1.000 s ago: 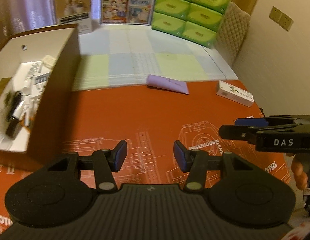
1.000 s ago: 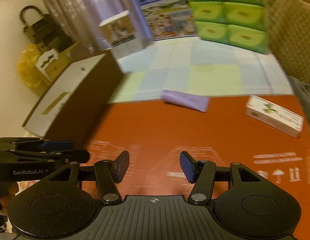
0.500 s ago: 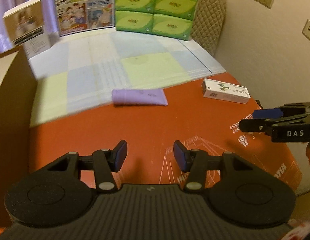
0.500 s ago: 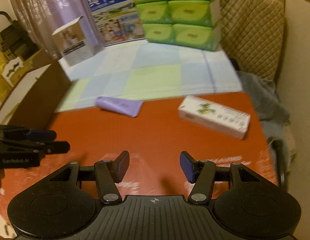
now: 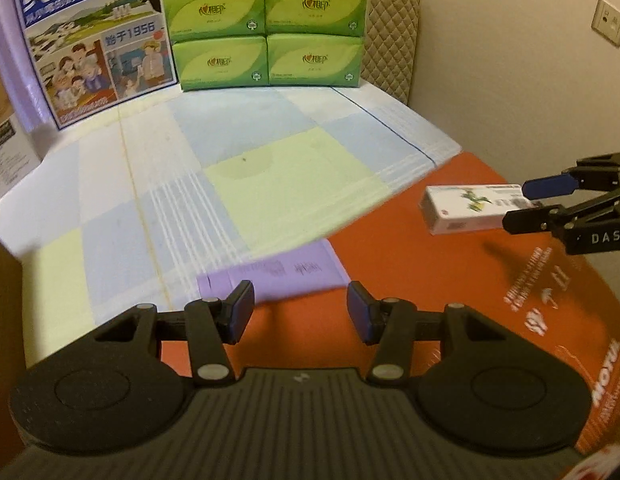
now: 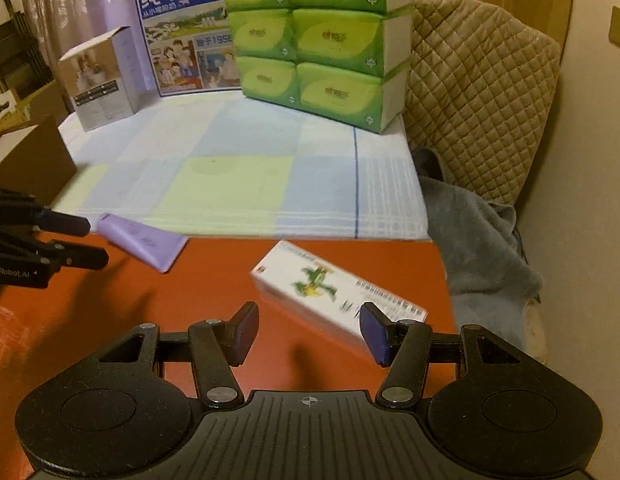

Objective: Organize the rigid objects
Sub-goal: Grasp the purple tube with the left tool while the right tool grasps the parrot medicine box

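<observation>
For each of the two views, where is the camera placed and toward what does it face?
Left wrist view: sits on the left hand-held gripper, faces down at the purple tube; the right hand-held gripper shows at the right edge.
Right wrist view: sits on the right hand-held gripper, faces the white box; the left one shows at the left edge.
Both share the tube, the box and the green tissue packs.

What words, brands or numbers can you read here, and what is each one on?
"纯牛奶" and "始于1956": milk carton.
"DAS": right gripper.
"enRobot.AI", start cut off: left gripper.
"MOTUL", partly cut off: orange mat.
Tissue packs, white box, purple tube: print too blurred.
</observation>
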Demonstrator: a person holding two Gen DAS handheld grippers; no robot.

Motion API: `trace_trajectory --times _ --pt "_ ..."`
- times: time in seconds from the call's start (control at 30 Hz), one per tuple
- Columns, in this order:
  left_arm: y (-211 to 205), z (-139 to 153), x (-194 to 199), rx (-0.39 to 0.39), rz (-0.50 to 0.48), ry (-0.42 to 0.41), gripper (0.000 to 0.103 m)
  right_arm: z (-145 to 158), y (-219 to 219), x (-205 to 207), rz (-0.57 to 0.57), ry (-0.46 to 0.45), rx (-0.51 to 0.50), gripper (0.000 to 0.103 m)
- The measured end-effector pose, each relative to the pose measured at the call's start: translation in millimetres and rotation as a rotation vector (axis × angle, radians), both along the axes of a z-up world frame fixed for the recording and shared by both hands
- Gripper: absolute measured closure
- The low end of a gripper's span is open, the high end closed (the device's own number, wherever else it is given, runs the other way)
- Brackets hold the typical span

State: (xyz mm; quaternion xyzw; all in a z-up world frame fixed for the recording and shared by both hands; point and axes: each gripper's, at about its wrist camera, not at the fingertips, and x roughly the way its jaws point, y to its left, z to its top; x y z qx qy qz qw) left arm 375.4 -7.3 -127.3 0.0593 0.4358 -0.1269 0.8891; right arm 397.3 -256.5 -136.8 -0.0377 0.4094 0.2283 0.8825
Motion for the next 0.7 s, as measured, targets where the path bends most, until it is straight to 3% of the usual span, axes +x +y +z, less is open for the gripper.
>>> trace_trajectory --times 0.23,0.4,0.7 --pt "9.5 -9.0 38.3 0.017 -0.014 0.011 0.054 -11.2 -5.7 32.3 0.002 0.019 0.017 0.050" --pt "21.5 -19.3 56.0 -0.011 -0.019 0.071 0.054 -20.8 -11.7 52.4 0.024 0.062 0.085 0.050" --pt "15.7 -28.8 35.6 -0.038 -0.054 0.148 0.053 -25.6 -5.6 52.0 0.058 0.157 0.139 0.050"
